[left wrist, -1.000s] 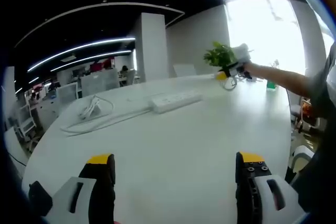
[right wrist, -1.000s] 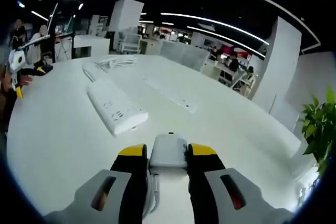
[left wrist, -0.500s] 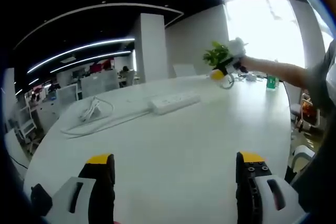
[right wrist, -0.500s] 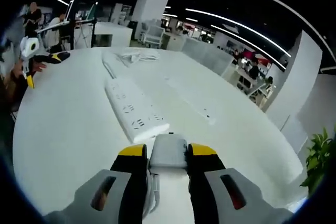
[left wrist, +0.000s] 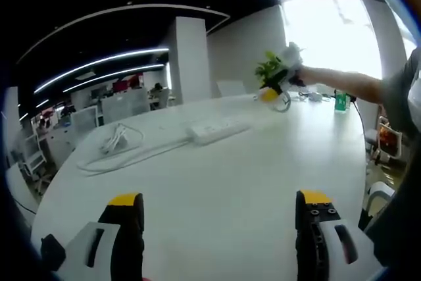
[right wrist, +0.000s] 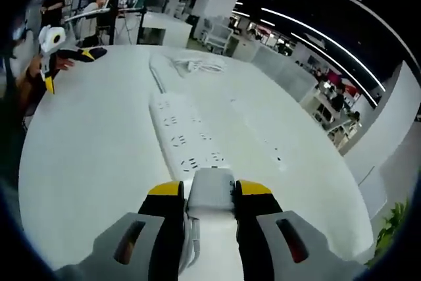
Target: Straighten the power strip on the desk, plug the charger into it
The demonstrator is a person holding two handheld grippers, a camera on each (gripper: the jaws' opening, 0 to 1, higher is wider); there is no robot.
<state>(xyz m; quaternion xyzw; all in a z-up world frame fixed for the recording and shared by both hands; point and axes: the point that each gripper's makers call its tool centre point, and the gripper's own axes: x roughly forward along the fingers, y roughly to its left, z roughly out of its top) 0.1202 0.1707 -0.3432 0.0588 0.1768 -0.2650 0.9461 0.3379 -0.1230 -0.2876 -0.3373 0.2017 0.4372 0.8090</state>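
Left gripper: jaws spread wide, empty, low over desk, parked clear of work. Power strip lies well ahead, mid-desk; cable trails left to loose coil. Right gripper: 2 jaws pinching white charger, poised just above strip's near end, likely lining up with socket. Right gripper view shows socket rows running lengthwise; left gripper view shows right gripper raised over far end of strip, sockets unreadable there.
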